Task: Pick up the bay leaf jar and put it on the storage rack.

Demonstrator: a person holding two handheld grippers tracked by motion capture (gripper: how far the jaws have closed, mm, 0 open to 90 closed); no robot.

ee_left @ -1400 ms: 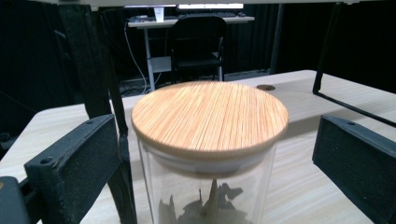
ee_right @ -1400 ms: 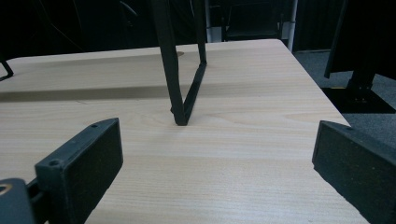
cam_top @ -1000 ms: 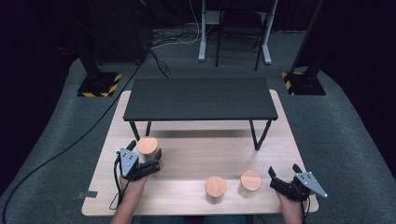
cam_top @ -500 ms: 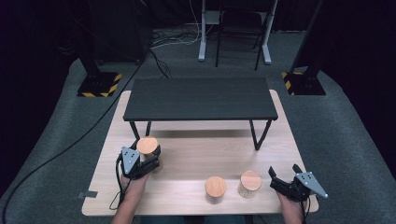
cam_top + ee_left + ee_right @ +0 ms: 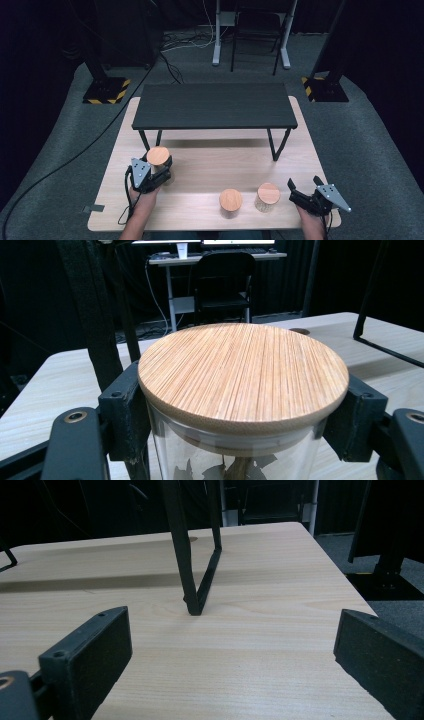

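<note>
A glass jar with a round bamboo lid stands at the left of the pale wooden table. My left gripper is shut on it. In the left gripper view the lid sits between the two black pads, which press on the glass just under the lid's rim. Two more bamboo-lidded jars stand near the front edge. To their right my right gripper rests low, open, with nothing between its jaws.
A low black bench-like table stands across the back half of the wooden table; one of its thin legs rises ahead of the right gripper. The table's right edge is close by. Stands and cables are on the floor behind.
The left gripper's jaws have closed from wide apart onto the jar below its lid. Both hands and the other two jars have stayed where they were.
</note>
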